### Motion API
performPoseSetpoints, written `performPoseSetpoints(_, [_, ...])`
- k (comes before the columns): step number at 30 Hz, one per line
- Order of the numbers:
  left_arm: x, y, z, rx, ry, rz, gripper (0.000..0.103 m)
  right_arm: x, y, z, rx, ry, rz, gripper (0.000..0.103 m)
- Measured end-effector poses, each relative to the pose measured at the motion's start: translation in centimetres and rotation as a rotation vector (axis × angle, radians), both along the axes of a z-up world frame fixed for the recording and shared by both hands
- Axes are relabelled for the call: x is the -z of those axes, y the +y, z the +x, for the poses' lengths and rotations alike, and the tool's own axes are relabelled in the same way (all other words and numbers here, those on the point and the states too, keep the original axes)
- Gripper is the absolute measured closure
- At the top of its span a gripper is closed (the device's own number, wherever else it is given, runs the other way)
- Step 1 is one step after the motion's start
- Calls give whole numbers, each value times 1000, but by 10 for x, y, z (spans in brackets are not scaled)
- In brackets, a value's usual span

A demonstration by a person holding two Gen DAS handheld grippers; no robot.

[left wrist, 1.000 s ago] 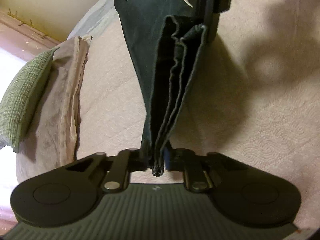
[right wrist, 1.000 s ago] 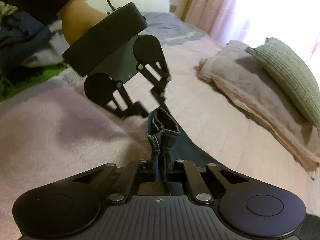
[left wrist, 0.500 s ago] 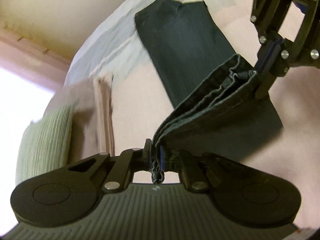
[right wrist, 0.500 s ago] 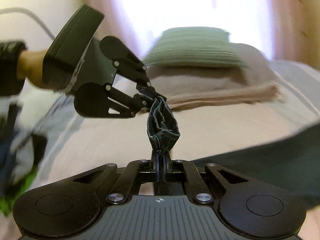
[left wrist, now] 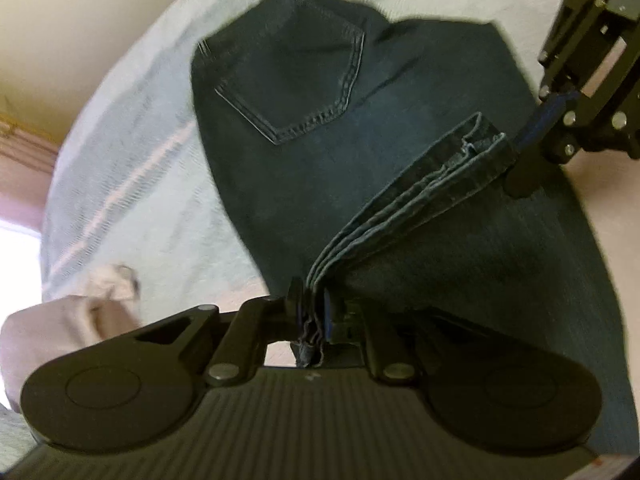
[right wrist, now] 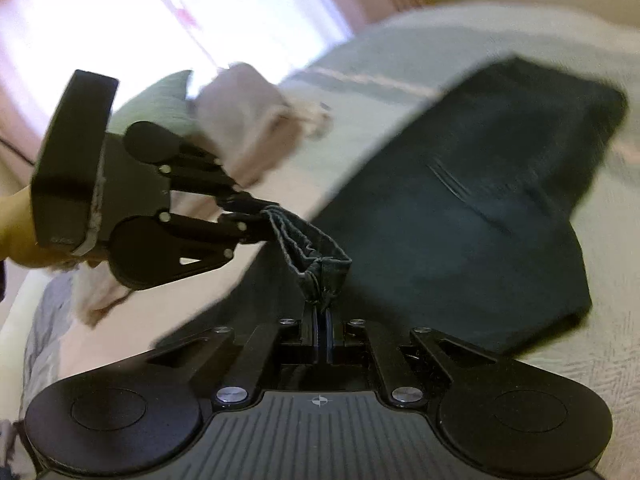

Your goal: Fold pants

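Mid-fold. Pants (left wrist: 360,128) flat on bed (left wrist: 132,184), hem end lifted over seat. Left gripper (left wrist: 314,312) easing open, hem between pads; right gripper (right wrist: 322,312) pinching other hem corner. Left: drop hems, smooth, fold again maybe.

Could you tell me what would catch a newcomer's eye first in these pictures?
The dark jeans spread across the pale bedspread, back pocket facing up. Their bunched hems stretch between the left gripper, whose jaws are opening, and the shut right gripper.
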State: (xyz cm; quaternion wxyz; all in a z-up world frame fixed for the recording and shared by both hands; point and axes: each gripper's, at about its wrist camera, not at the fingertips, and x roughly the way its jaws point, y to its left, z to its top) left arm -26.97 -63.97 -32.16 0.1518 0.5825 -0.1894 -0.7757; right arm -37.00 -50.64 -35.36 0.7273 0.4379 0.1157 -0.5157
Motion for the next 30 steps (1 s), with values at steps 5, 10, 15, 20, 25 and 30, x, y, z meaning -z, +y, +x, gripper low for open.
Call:
performPoseSetpoints(5, [5,-18,14,-137,81,-19,63,23,-4,-18,39,59,72,89])
performPoseSetpoints(10, [-28,-45,76,-350,178,-5,64,-8,23,-9,100,198,4,85])
performPoseSetpoints(15, [-26,-34,130,-435,188,112,64,-9,24,37,-75,135,-45,84])
performPoseSetpoints(20, [15,-23,156,-522,180,176,64,25,1,49,-84,197,36,84])
performPoseSetpoints(25, [26,-19,186,-597,229,113,65,7,29,50,-8,327,42,76])
performPoseSetpoints(30, [-10,18,233,-509,252,50,64,-17,96,122,-224,393,-35,59])
